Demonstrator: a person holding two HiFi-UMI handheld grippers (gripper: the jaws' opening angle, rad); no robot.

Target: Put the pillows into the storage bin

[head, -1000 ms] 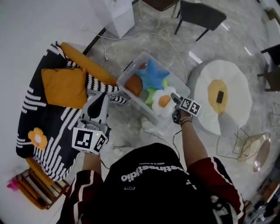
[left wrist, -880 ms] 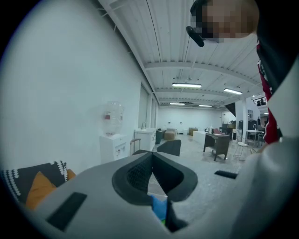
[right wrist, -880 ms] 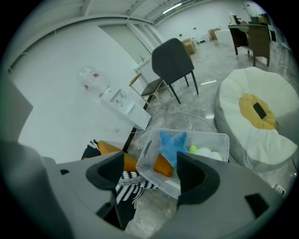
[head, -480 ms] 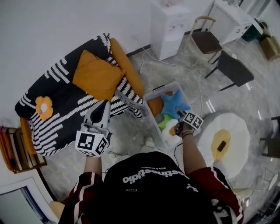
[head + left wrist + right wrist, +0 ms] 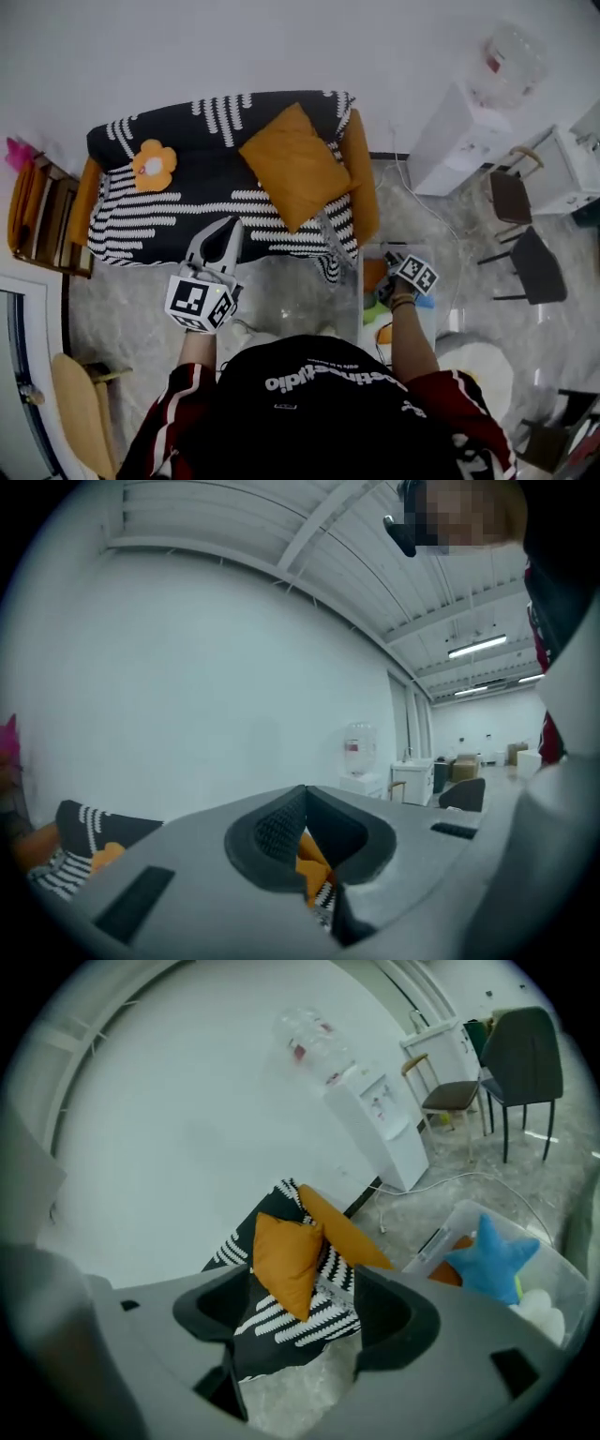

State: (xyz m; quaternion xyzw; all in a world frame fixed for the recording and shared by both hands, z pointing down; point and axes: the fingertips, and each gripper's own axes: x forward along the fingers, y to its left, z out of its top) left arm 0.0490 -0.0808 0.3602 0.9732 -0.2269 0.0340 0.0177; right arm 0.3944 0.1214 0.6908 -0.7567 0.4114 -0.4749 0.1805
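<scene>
The left tongs (image 5: 228, 230) are shut tip to tip with nothing in them. They point level at the sofa (image 5: 187, 202), which is draped in a black-and-white striped throw. The right tongs (image 5: 300, 1297) gape wide and empty, tilted down towards the same sofa.

An orange pillow (image 5: 295, 164) leans on the seat near the right armrest, and a small flower pillow (image 5: 153, 164) lies well to the left. The bin (image 5: 441, 1237) sits on the floor just beside that armrest and holds a blue star pillow (image 5: 492, 1255) among others. The armrest rises between the orange pillow and the bin.

A water dispenser (image 5: 459, 122) and chairs (image 5: 530, 267) stand beyond, and a wooden rack (image 5: 37, 211) flanks the sofa's left end.
</scene>
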